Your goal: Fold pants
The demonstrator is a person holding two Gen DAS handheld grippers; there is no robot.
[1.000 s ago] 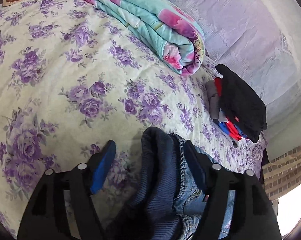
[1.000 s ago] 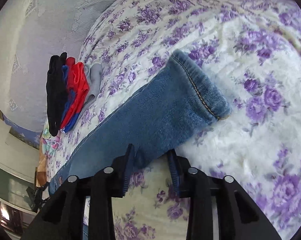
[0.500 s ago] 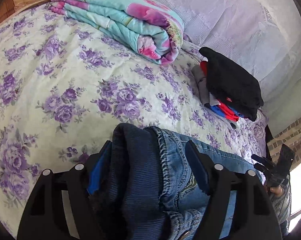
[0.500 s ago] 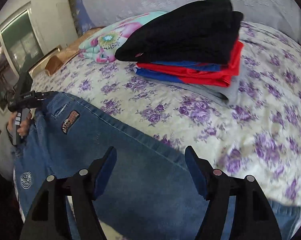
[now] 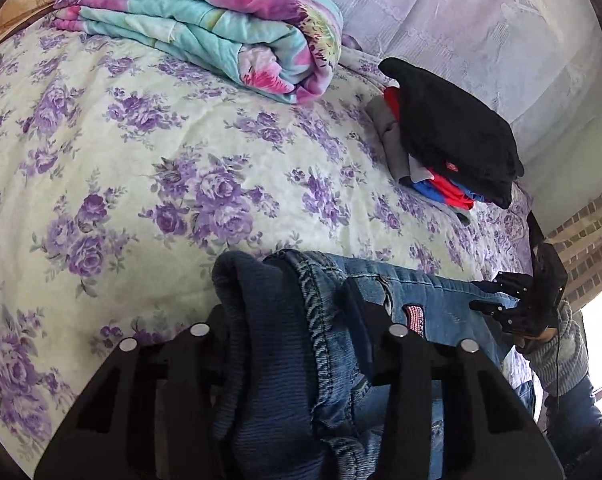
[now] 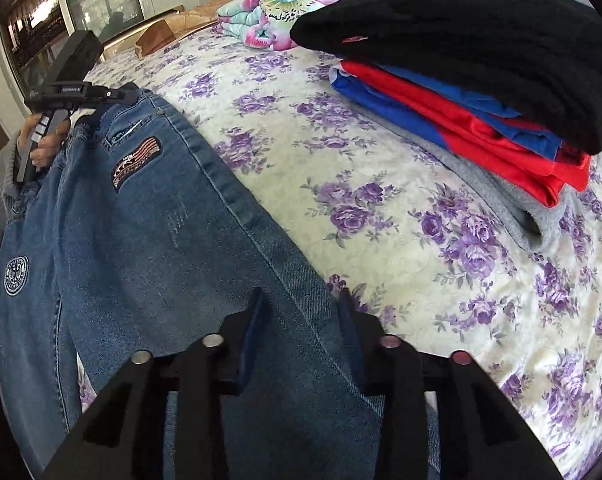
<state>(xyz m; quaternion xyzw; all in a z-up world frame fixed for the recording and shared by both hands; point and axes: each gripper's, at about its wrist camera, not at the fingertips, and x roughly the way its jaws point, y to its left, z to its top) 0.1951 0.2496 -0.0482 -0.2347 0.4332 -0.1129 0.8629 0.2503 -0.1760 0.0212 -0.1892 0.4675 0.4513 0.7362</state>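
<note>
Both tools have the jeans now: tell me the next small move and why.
Probably lower both tools together and spread the jeans flat on the bedspread. The left tool is clamped on the bunched waistband and the right tool on a leg, with the denim stretched between them beside the stack of folded clothes.

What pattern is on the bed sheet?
Purple flowers on a cream bed sheet, clearest in the left wrist view.

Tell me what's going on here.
A person is folding jeans on a floral bedspread. The left hand-held gripper is clamped on the waistband end; the right hand-held gripper grips a fold further along. A stack of folded clothes and a rolled quilt lie beyond.
</note>
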